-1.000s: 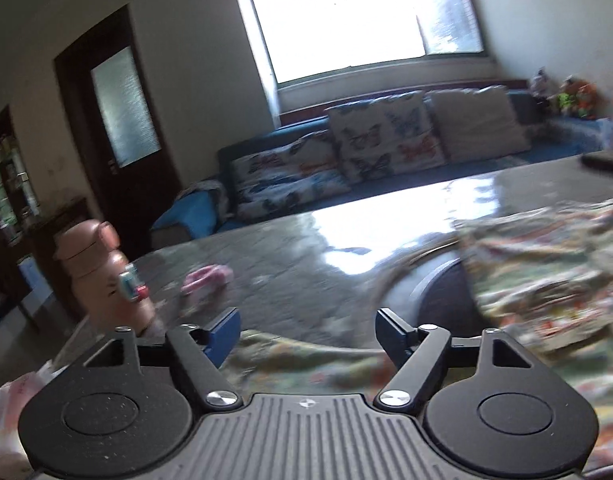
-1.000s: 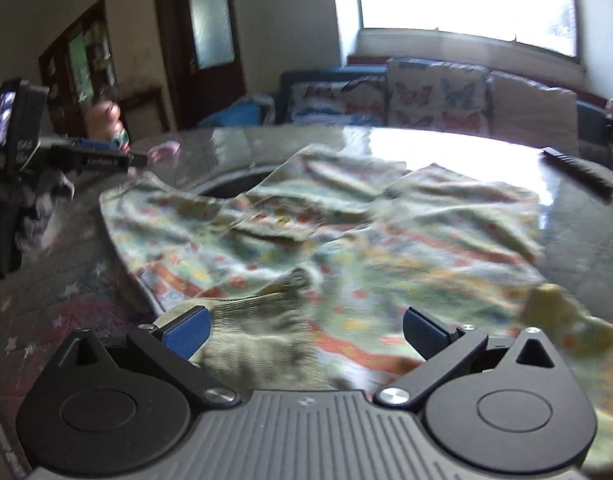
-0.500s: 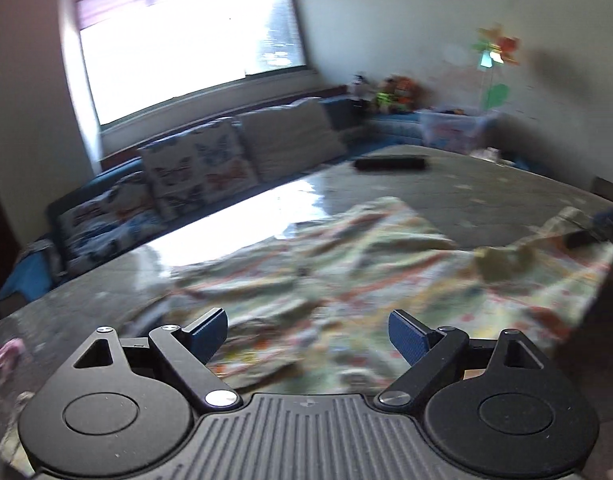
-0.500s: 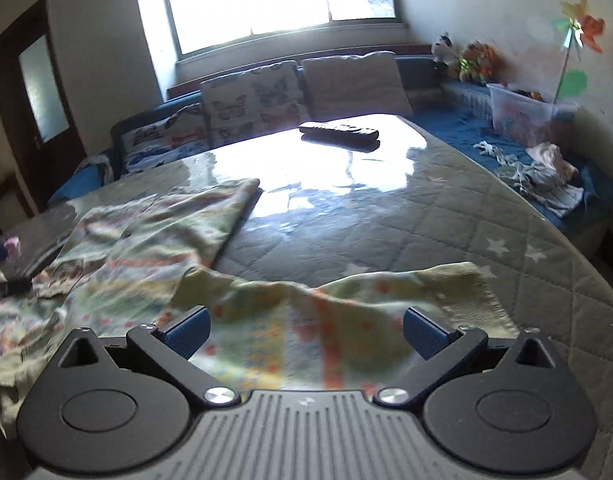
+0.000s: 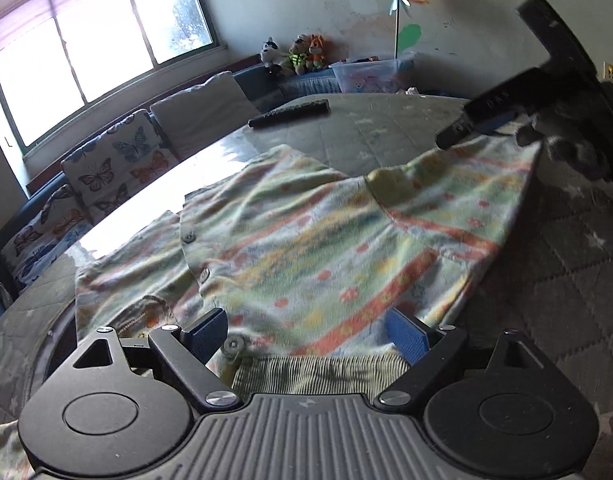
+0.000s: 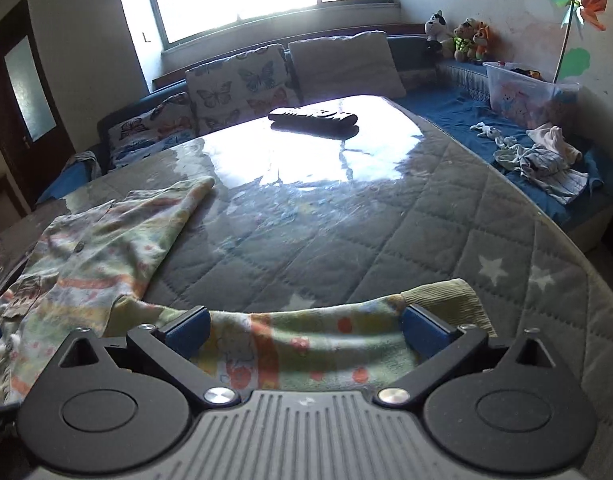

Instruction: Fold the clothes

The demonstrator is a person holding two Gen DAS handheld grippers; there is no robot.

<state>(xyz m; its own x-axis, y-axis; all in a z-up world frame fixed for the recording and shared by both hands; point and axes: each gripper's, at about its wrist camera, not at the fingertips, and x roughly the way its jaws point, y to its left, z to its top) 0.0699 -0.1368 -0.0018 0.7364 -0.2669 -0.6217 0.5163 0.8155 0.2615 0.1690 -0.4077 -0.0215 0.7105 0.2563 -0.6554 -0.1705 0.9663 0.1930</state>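
Note:
A pale green child's shirt (image 5: 306, 232) with orange stripes and buttons lies spread on the quilted grey table (image 5: 566, 248). My left gripper (image 5: 306, 332) is open, its jaws wide over the ribbed hem of the shirt. My right gripper (image 6: 306, 330) is open over a sleeve cuff (image 6: 446, 296) of the shirt (image 6: 98, 264). The right gripper also shows in the left wrist view (image 5: 482, 116) at the shirt's far right corner.
A black remote (image 6: 312, 118) lies at the far side of the table (image 6: 386, 220). A blue sofa with butterfly cushions (image 6: 242, 84) runs behind. Loose clothes (image 6: 542, 160) and a plastic box (image 6: 526, 92) sit on the sofa at right.
Both grippers swung to the right across the table and came down low over the shirt's edges. The jaws stayed open.

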